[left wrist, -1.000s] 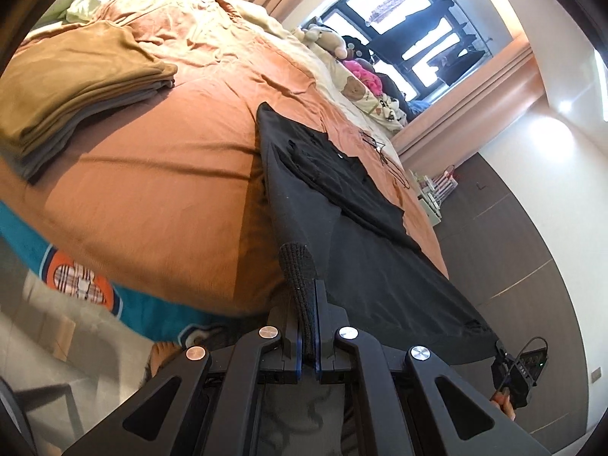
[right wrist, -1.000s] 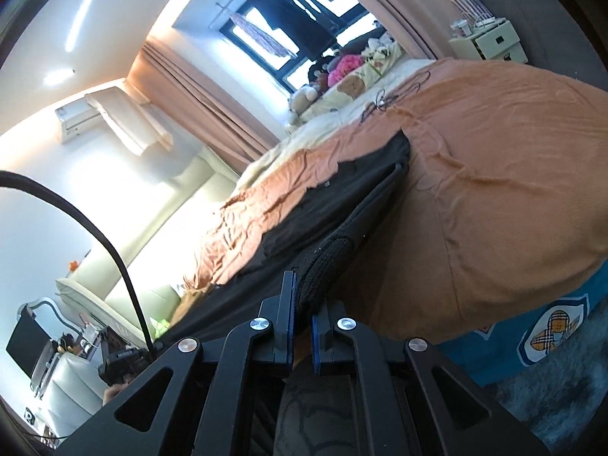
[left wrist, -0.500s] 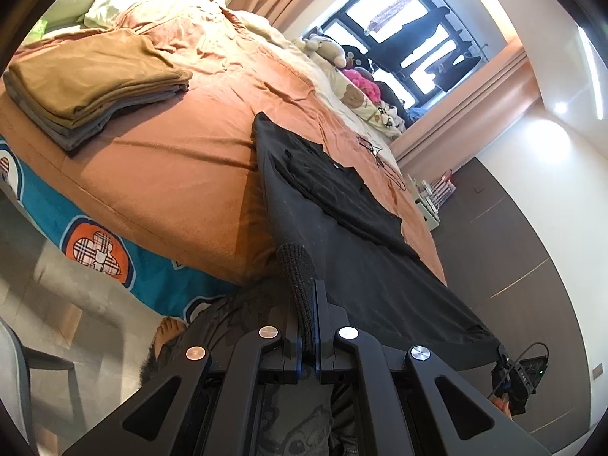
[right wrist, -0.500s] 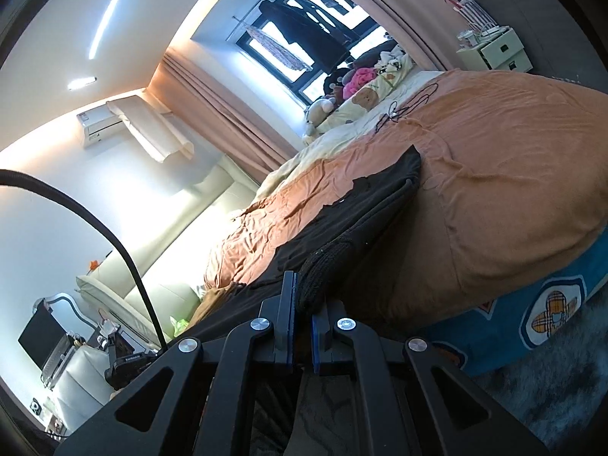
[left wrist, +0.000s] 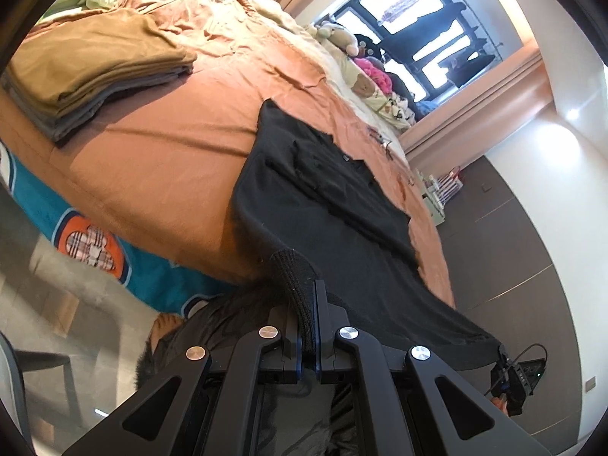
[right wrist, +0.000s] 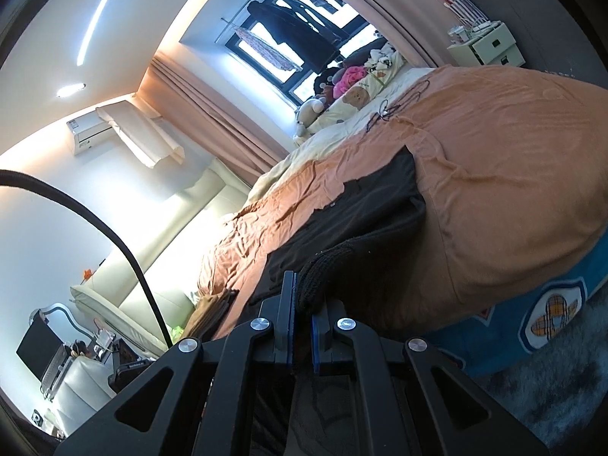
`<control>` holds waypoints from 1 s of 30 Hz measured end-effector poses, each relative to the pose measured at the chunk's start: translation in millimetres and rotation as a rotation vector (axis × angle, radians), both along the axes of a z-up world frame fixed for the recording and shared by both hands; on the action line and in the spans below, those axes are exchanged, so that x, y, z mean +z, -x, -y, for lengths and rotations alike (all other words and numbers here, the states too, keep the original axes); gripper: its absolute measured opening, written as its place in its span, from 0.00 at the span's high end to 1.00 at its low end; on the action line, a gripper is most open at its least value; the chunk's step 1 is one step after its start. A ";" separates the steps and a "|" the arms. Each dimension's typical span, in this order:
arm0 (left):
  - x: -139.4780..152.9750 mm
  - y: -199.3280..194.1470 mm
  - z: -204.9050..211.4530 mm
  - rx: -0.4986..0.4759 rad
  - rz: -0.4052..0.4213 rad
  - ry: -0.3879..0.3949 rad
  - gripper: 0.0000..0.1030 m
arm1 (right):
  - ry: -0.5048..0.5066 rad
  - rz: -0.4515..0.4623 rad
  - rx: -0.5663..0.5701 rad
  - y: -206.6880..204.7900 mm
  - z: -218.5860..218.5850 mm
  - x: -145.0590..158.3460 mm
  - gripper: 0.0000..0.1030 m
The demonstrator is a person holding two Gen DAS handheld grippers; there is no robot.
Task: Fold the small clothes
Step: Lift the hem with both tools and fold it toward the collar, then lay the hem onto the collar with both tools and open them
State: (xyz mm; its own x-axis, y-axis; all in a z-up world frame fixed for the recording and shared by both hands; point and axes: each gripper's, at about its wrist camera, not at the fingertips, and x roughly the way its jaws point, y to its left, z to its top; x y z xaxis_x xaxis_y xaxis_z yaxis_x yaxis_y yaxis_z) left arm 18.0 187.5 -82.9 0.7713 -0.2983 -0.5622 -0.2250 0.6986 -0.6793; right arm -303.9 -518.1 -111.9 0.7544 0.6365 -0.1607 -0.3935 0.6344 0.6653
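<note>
Left gripper (left wrist: 308,326) is clenched on a ribbed hem corner of the black garment (left wrist: 342,235), the knit edge bunched up between its closed fingers. Right gripper (right wrist: 302,315) is likewise clamped on another ribbed corner of the same garment (right wrist: 361,212), the dark knit wadded against its left finger and spilling over the top.

Largest in view is the bed (left wrist: 159,152), covered by a rumpled orange-brown sheet, with a teal patterned side panel below its edge. On it the black garment lies spread flat along the near part of the mattress, its hem end pulled off the bed edge and stretched taut between the two grippers. Its cloth is plain matte black, mostly smooth across the body, with a flap of fabric lying folded over the upper part and a small pale tag near the neckline. In the left wrist view the far hem corner runs down to the other gripper at lower right.

Well apart from it, near the bed's far corner, sits a stack of folded clothes (left wrist: 87,72), tan on top and grey beneath. Stuffed toys (left wrist: 342,36) crowd the bed end by the window
</note>
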 end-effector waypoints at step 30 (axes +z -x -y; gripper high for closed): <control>71.6 -157.1 -24.9 -0.010 0.108 -0.069 0.97 | 0.012 0.032 -0.034 -131.5 -24.3 31.1 0.97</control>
